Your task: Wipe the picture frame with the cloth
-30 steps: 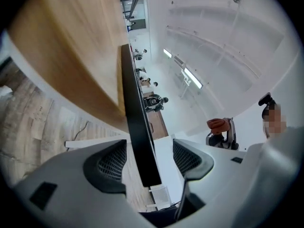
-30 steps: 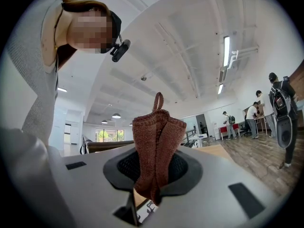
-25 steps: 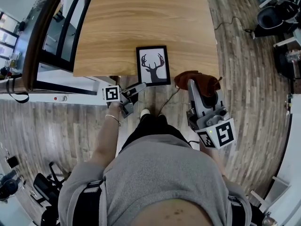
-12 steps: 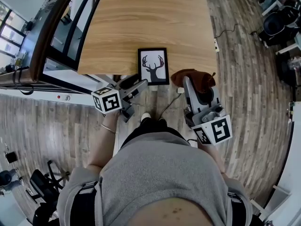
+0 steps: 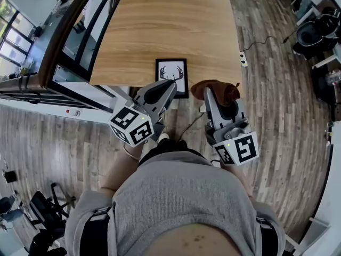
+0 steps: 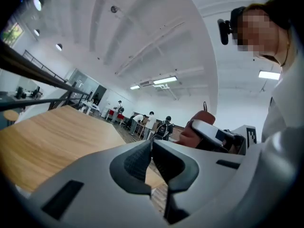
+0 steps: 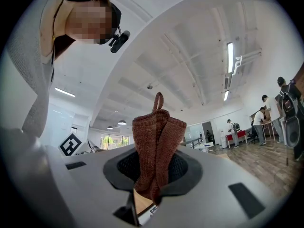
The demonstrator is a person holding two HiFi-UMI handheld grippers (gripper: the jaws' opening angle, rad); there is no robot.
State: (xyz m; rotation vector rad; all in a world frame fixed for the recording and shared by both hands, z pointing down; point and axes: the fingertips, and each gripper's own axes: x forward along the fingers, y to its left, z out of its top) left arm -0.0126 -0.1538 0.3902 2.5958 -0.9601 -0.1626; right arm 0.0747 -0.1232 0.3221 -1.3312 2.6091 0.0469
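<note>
Jaws of the left gripper [image 6: 152, 151] have just been closing. The left gripper view shows them together with nothing between them. In the right gripper view, the right gripper [image 7: 153, 177] pinches the brown cloth [image 7: 156, 141]. The head view shows the picture frame [image 5: 171, 71] best. It has antlers drawn on it and lies at the table's [image 5: 160, 20] near edge. The left gripper's tip is over its lower part, and the cloth is just beside it.

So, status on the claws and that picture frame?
Left claw just closed, empty. Right claw shut on brown cloth. Picture frame flat at table edge, cloth not on it. Nothing blocking.
</note>
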